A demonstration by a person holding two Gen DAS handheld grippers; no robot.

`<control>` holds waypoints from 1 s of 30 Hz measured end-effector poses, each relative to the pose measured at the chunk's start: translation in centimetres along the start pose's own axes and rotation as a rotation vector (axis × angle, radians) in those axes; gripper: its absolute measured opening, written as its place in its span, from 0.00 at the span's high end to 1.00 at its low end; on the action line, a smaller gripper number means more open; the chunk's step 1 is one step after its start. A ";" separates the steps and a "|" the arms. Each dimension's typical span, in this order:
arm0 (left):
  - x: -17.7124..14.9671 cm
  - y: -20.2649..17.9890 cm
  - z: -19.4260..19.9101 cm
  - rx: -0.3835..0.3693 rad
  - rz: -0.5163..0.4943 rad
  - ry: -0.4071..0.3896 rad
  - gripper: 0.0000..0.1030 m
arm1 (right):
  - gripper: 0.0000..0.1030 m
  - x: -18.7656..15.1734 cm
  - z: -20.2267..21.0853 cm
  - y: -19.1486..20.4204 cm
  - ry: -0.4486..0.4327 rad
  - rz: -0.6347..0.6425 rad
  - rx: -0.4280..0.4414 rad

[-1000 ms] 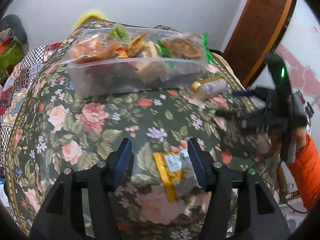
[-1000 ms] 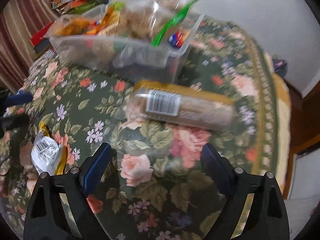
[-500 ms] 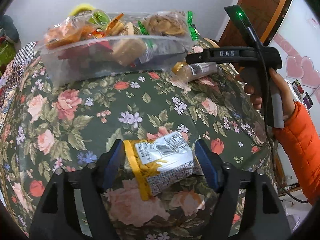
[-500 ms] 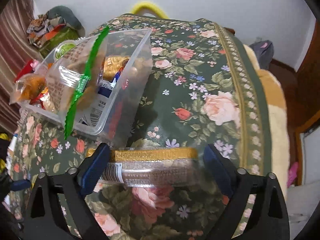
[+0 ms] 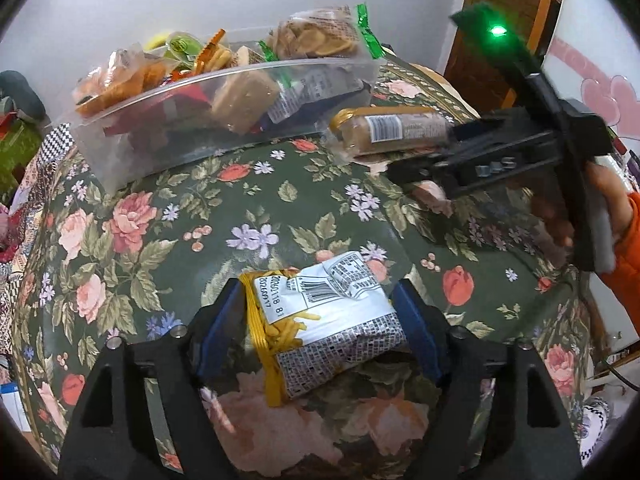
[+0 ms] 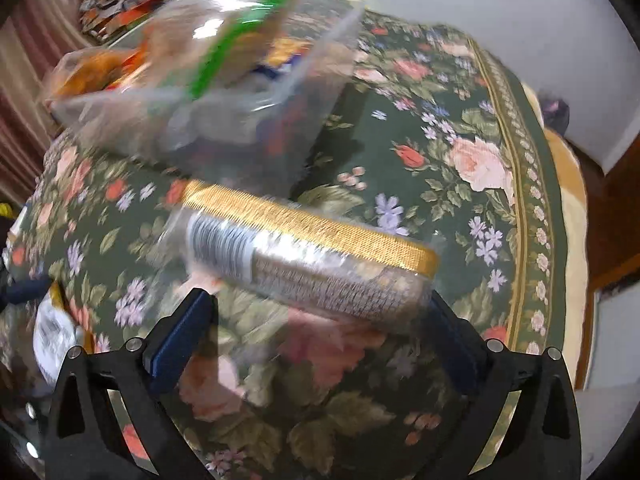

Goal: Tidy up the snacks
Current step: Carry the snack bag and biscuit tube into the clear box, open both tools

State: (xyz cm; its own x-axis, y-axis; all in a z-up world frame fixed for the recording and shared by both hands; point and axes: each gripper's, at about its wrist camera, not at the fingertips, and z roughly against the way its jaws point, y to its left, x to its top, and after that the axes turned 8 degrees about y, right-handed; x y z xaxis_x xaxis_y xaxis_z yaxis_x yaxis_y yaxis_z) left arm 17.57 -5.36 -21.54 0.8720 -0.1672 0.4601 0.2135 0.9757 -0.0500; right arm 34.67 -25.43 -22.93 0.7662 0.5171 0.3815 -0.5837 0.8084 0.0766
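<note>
A clear plastic bin (image 5: 208, 136) full of snack packs stands at the far side of the floral table; it also shows blurred in the right wrist view (image 6: 224, 120). A white and yellow snack packet (image 5: 324, 320) lies between the pads of my left gripper (image 5: 316, 328), which is open around it. A long clear roll of biscuits with a gold edge (image 6: 312, 248) lies between the fingers of my right gripper (image 6: 320, 328), which is open around it. The roll (image 5: 392, 132) and the right gripper (image 5: 424, 164) show at the right of the left wrist view.
The table carries a green floral cloth (image 5: 240, 224) with a bordered edge at the right (image 6: 520, 184). A brown door (image 5: 500, 40) stands behind the table. Clothes lie heaped at the far left (image 6: 120, 4).
My left gripper has moved forward so the white and yellow packet now sits between its fingers. My right gripper has swung round and closed in on the biscuit roll.
</note>
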 end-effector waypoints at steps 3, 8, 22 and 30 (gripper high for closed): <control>0.0 0.9 0.1 -0.007 0.025 -0.007 0.40 | 0.10 -0.5 1.4 0.2 -0.033 0.003 0.023; 0.4 3.2 0.2 -0.017 0.080 -0.019 0.46 | 0.08 0.4 3.1 0.8 -0.094 0.047 -0.053; -0.3 5.7 3.6 -0.010 0.140 -0.089 0.48 | 0.30 2.6 -1.0 3.5 0.033 0.130 -0.002; 0.2 6.3 5.5 -0.011 0.151 -0.127 0.48 | 0.65 -2.3 1.8 5.1 0.010 0.086 -0.008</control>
State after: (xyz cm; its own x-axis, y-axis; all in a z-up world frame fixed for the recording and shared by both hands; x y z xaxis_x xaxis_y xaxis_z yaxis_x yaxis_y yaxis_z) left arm 16.64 1.53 -16.95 0.8321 0.0011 0.5546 0.0894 0.9866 -0.1362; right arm 29.49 -22.97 -21.75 0.7163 0.5874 0.3767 -0.6451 0.7632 0.0365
